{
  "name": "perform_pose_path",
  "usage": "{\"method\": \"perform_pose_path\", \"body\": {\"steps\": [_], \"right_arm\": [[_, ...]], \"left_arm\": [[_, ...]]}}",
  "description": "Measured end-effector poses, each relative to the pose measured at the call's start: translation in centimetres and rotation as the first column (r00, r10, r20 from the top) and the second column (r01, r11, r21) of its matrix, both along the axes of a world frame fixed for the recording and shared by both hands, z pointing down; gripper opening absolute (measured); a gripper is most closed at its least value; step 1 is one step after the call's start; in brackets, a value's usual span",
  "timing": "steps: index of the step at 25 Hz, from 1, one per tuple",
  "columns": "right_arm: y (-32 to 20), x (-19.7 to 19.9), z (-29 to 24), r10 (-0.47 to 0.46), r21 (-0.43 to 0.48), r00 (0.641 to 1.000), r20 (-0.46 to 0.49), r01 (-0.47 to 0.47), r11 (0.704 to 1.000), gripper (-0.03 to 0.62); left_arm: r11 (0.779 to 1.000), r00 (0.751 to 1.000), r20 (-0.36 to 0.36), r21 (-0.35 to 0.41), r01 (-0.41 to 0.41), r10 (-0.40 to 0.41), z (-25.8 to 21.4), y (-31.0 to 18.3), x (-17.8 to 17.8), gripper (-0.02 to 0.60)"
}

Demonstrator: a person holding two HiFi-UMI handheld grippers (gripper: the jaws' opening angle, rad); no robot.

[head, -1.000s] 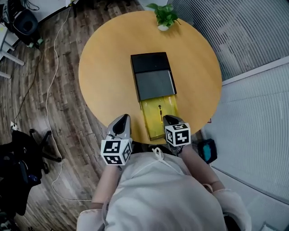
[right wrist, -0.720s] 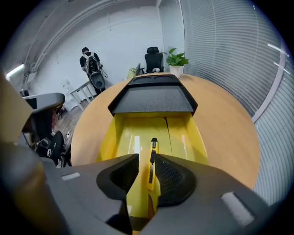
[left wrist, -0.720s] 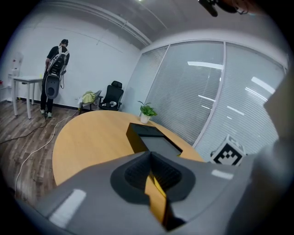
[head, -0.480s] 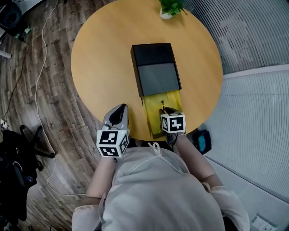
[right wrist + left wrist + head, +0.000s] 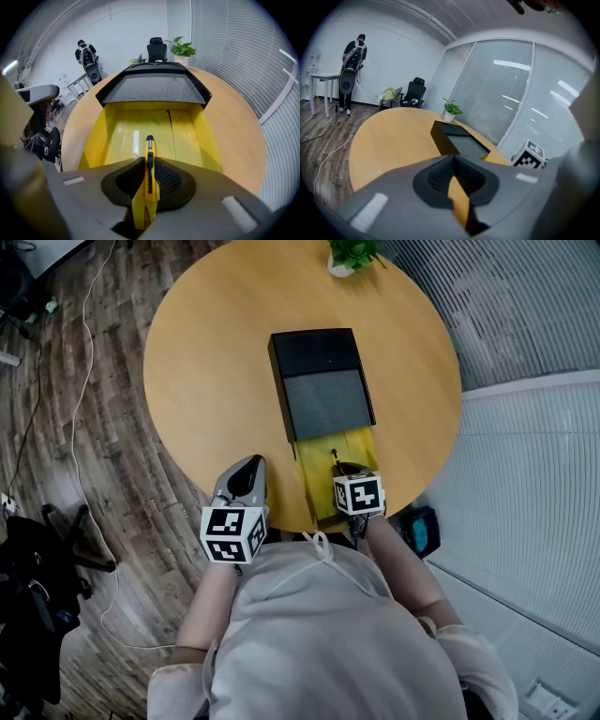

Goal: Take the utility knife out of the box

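Head view shows the left claw [image 5: 247, 467] pressed together and empty over the counter's [image 5: 202, 381] near edge, with the box [image 5: 317, 357] ahead to its right. The right claw [image 5: 149, 161] is closing on the utility knife [image 5: 149, 151]. The knife lies in the box's yellow tray [image 5: 187, 131] directly between its jaws, tip pointing away.

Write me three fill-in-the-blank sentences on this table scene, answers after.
The knife is in the box's ___ tray.
The table is ___ in shape.
Beyond the box stands a potted ___.
Missing words: yellow; round; plant.
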State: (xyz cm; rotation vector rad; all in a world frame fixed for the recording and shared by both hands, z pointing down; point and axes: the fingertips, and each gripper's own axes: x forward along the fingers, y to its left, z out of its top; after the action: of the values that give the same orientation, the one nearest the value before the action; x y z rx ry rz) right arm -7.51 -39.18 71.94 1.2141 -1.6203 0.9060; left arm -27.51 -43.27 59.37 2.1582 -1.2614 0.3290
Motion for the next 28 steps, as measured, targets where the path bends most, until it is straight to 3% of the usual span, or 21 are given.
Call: {"method": "perform_pose_path", "body": {"steps": [4,10,18,22,28], "right_arm": [[0.0,0.3,0.1,-0.011,0.025,1.000,0.022,0.010,1.000,0.063],[0.7,0.7,-0.6,0.059,0.029,0.985,0.159,-0.064,0.998,0.063],[0.2,0.8,-6.6,-0.004,0.173,0.977,0.212,-0.033,0.984,0.063],[-0.3,1.3,-11.5,-0.047,0.276,0.966,0.256,-0.027,0.961,0.063],[0.1,2.8,-19.3,-0.112,0.438,0.946,0.304,-0.035,0.898,0.063]], "left_arm": [[1.000,1.000,0.006,0.002,-0.012,0.012,-0.1,0.1,0.9,0.006],[1.000,0.999,0.021,0.015,-0.027,0.027,-1.1,0.8,1.9,0.006],[0.997,0.999,0.034,0.072,-0.020,0.017,-4.3,1.4,4.9,0.006],[0.993,1.000,0.026,0.115,0.013,-0.016,-6.9,1.6,6.2,0.006],[0.975,0.998,0.013,0.215,0.057,-0.061,-12.1,2.8,8.1,0.006]]}}
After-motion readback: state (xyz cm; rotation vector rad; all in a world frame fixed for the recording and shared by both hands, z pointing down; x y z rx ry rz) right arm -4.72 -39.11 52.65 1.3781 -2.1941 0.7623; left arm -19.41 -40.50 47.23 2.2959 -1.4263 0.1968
